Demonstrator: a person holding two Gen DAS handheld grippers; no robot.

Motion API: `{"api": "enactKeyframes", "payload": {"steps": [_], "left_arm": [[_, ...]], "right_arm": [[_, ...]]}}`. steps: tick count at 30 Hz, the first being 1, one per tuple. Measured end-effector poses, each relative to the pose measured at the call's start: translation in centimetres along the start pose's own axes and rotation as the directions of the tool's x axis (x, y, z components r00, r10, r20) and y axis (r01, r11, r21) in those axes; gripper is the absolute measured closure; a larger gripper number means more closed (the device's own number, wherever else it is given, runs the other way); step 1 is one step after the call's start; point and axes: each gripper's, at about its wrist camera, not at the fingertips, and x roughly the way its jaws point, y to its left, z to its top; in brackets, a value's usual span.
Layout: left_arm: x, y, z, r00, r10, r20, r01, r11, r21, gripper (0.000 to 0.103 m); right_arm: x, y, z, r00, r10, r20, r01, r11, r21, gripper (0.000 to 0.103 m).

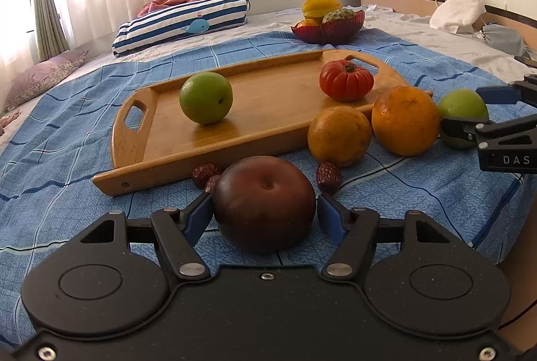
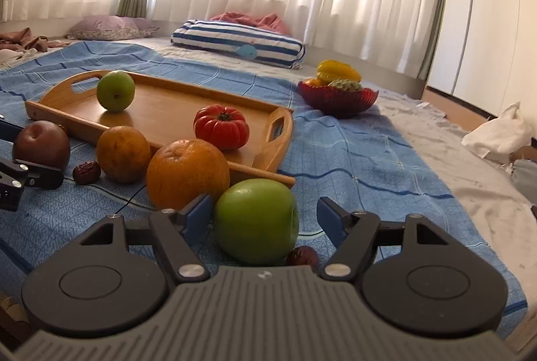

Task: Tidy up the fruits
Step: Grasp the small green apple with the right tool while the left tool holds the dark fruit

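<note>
Fruits lie loose on the blue bedspread (image 1: 84,112) just in front of the wooden tray (image 1: 268,112). A dark red apple (image 1: 265,203) sits between the left gripper (image 1: 265,210) pads, seemingly clamped. A green apple (image 2: 256,220) sits against the right gripper's (image 2: 265,216) left pad, with the jaws apart. I count two oranges, three dates outside the tray; one green fruit, one tomato inside.
</note>
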Motion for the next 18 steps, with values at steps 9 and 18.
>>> {"api": "enactKeyframes", "payload": {"steps": [9, 18], "left_arm": [[0.0, 0.0, 0.0, 1.000, 0.004, -0.001, -0.004, 1.000, 0.001, 0.039], [-0.1, 0.5, 0.3, 1.000, -0.006, -0.012, 0.006, 0.999, -0.045, 0.040]], "right_arm": [[0.5, 1.2, -0.9, 1.000, -0.014, -0.026, 0.013, 1.000, -0.026, 0.026], [1.2, 0.9, -0.9, 0.998, -0.050, -0.038, 0.051, 0.998, 0.023, 0.043]]}}
